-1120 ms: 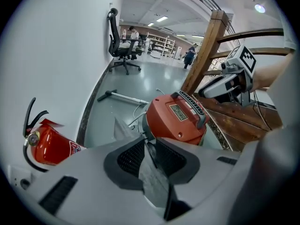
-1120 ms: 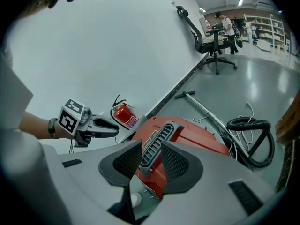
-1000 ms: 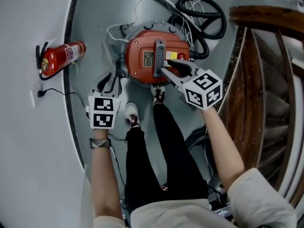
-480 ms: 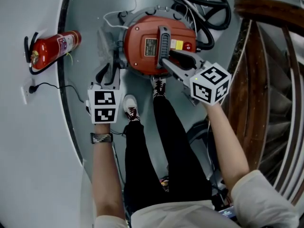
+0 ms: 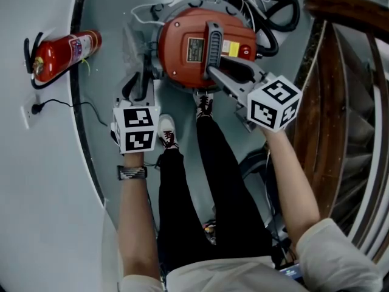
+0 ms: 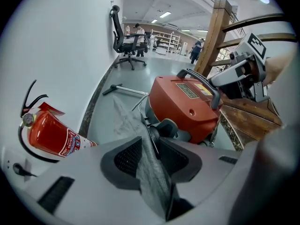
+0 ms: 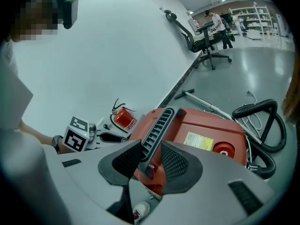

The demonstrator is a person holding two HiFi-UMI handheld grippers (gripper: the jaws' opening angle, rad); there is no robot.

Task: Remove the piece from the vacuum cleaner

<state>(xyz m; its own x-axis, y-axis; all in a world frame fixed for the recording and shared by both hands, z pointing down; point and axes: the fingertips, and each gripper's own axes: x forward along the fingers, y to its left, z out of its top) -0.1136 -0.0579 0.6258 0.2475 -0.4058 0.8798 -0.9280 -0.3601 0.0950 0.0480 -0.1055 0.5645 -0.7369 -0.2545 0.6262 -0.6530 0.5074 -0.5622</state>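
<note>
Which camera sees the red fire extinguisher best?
The head view: the fire extinguisher shows whole, from hose to base. The left gripper view shows it bigger, but its base is hidden. The right gripper view shows it only small and far off.

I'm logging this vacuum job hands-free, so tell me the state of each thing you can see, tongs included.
Vacuum cleaner: upright on the floor, red top in place.
Handle: between the right tongs' pads.
Right tongs: apart round the handle, grip unclear.
Left tongs: opening, nothing pinched.
Hose: looped on the floor beside the vacuum cleaner.
Fire extinguisher: standing against the wall.
Plug: in the wall socket.
</note>
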